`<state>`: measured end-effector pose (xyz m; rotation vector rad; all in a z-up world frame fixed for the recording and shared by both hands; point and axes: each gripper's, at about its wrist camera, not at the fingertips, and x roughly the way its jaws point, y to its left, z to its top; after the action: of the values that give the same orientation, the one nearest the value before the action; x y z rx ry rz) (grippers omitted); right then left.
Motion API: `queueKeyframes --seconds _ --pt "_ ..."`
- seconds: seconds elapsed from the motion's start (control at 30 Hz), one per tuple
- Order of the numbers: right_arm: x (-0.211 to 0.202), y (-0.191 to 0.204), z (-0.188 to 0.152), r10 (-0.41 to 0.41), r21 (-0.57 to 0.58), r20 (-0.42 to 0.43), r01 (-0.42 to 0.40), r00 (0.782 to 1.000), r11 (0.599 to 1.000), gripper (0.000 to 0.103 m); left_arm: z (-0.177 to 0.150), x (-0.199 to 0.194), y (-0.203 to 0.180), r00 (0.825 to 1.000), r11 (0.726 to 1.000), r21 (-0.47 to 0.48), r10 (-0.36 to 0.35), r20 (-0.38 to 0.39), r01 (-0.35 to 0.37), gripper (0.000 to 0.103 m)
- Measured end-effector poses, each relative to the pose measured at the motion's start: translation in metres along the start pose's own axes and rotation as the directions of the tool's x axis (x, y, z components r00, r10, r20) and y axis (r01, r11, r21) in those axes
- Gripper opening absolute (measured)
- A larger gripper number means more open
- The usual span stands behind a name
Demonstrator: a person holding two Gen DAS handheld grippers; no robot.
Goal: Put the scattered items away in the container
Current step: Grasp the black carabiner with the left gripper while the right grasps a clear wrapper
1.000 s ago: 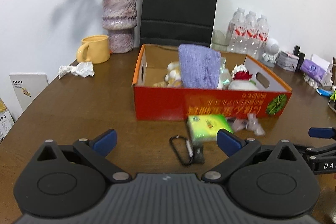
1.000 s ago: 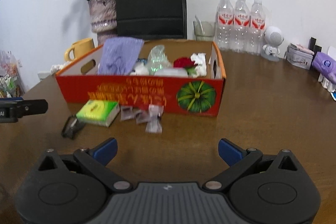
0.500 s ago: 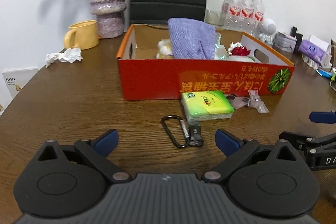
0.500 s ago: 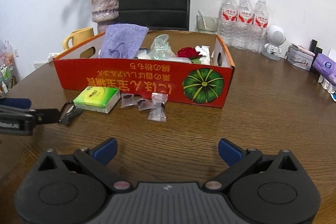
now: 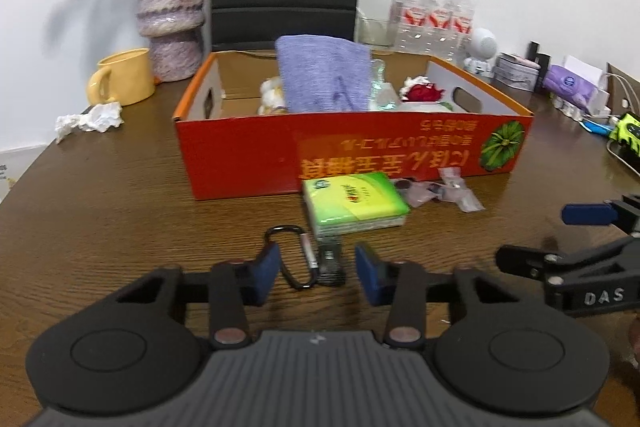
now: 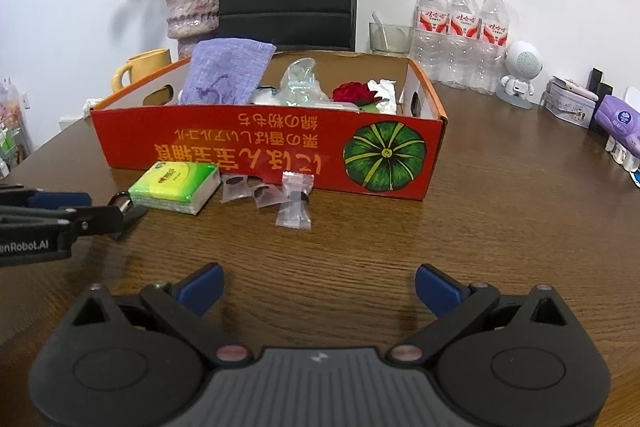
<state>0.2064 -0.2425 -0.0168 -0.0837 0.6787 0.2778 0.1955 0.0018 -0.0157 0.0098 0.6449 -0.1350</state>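
Both tongs, left tongs (image 5: 316, 267) and right tongs (image 6: 318, 285), hover released over brown wooden table (image 6: 500, 187).

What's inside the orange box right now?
In the box: a purple cloth, crumpled clear plastic, a red flower and white tissue. The front wall and cloth hide whatever lies lower.

Carabiner (image 5: 298, 259) before tissue pack (image 5: 354, 201), 3 sachets (image 6: 276, 193) right, box (image 5: 240, 163) behind.
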Motion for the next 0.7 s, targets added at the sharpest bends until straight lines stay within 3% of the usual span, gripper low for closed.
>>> queueKeyframes --seconds 0.07,0.17,0.3,0.37,0.5,0.6,0.67,0.7 --pt "0.001 0.000 0.003 -0.001 -0.002 0.010 0.001 1.000 1.000 0.101 0.000 0.002 -0.004 1.000 1.000 0.016 -0.007 -0.001 0.007 0.025" --pt "0.007 -0.003 0.010 0.001 -0.006 0.017 -0.001 1.000 1.000 0.094 0.000 0.006 -0.010 1.000 0.999 0.036 -0.017 -0.009 0.017 0.018" --pt "0.019 -0.004 0.020 0.002 -0.021 0.019 -0.001 1.000 1.000 0.089 0.001 0.014 -0.015 1.000 0.998 0.054 -0.008 -0.021 0.010 0.017" --pt "0.026 -0.003 0.024 0.009 -0.036 0.018 -0.008 1.000 0.999 0.080 0.001 0.017 -0.014 0.999 0.999 0.054 -0.004 -0.032 0.006 0.017" --pt "0.041 -0.002 0.032 0.032 -0.046 0.004 -0.032 0.999 0.998 0.071 0.000 0.017 -0.013 0.999 0.998 0.055 -0.002 -0.035 0.004 0.019" --pt "0.048 -0.002 0.033 0.077 -0.041 0.001 -0.077 0.997 0.996 0.052 0.001 0.018 -0.013 0.999 0.998 0.064 -0.001 -0.034 0.004 0.019" --pt "0.046 -0.001 0.033 0.094 -0.046 0.006 -0.094 0.996 0.995 0.019 0.000 0.018 -0.014 0.999 0.998 0.069 -0.006 -0.033 0.009 0.016" --pt "0.044 -0.001 0.033 0.092 -0.042 0.007 -0.092 0.996 0.995 0.019 0.000 0.018 -0.014 1.000 0.997 0.075 -0.007 -0.031 0.009 0.016"
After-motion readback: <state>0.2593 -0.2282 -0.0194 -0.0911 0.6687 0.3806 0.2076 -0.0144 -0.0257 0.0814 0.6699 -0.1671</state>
